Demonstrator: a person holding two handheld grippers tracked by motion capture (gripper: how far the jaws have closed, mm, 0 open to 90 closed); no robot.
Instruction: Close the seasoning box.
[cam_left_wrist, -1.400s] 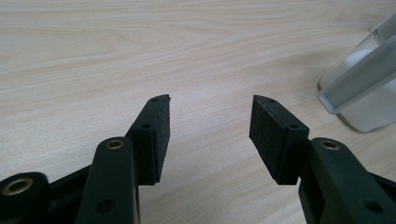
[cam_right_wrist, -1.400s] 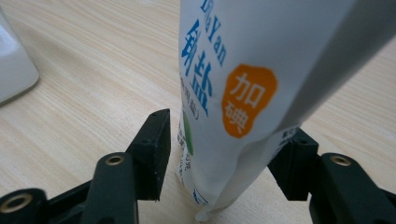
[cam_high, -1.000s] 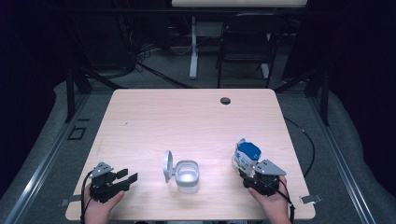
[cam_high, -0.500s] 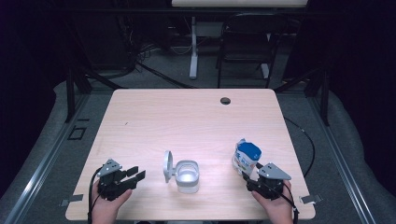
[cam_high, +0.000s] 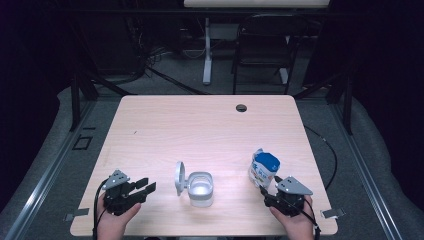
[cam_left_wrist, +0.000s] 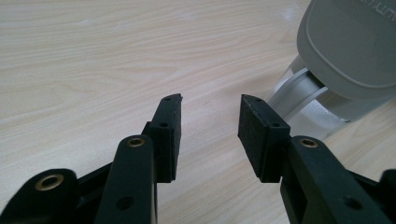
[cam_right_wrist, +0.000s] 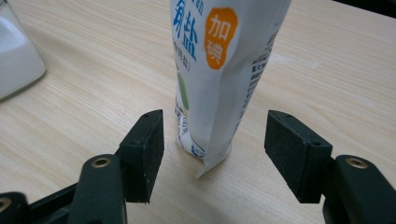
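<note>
A small clear container (cam_high: 201, 188) with its grey hinged lid (cam_high: 179, 178) swung open stands near the table's front middle. In the left gripper view the lid (cam_left_wrist: 351, 45) fills the upper right. My left gripper (cam_high: 145, 189) lies left of the container, open, with bare table between its pads (cam_left_wrist: 165, 127). To the right a white and blue pouch (cam_high: 263, 169) with orange print stands upright. My right gripper (cam_high: 265, 192) sits just in front of it, open. In the right gripper view the pouch (cam_right_wrist: 223, 70) stands just beyond the gap, untouched by the pads (cam_right_wrist: 148, 151).
The light wooden table (cam_high: 200, 125) has a round cable hole (cam_high: 241, 107) near its far edge. A chair (cam_high: 265, 50) and a desk leg (cam_high: 207, 55) stand on the floor beyond it. A corner of the container (cam_right_wrist: 14, 56) shows at the left of the right gripper view.
My left gripper has slid a little to the right, toward the container. My right gripper has eased slightly back and right. Container and pouch have not moved.
</note>
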